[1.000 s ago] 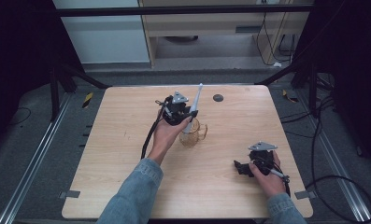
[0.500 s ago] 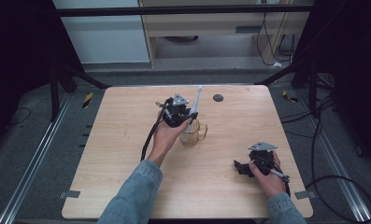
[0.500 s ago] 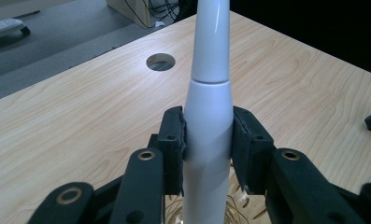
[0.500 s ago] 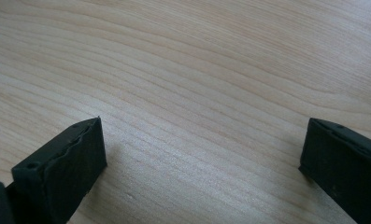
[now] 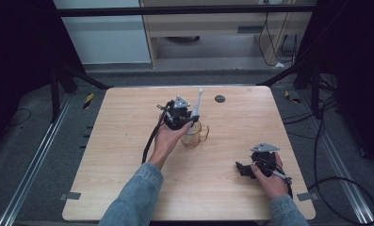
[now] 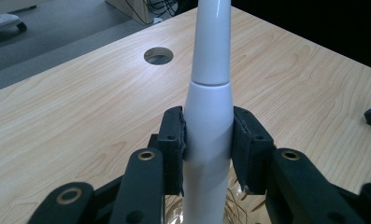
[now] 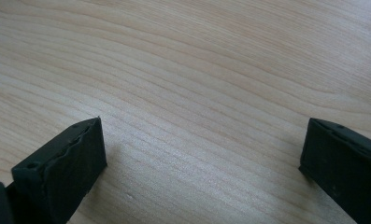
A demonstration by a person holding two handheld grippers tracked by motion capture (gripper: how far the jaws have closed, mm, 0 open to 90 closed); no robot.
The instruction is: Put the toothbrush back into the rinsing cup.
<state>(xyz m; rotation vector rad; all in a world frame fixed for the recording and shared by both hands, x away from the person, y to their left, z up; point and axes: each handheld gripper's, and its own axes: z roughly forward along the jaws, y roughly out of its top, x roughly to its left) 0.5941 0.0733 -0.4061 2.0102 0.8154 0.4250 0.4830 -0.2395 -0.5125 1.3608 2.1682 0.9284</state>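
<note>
Tipping is the likely failure: the white toothbrush-like handle, clamped between the jaws of the left gripper, stands tilted in the glass mug near the table's centre, and a sideways pull could drag the mug over. The right gripper is rested near the right edge, jaws spread wide on nothing. A round hole lies farther off; nothing is seen blocking the way.

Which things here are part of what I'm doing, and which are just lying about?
In use:
- white electric toothbrush, clamped in the left tool
- glass mug, under the toothbrush

Lying about:
- right tool, open, over bare table
- round hole in the tabletop
</note>
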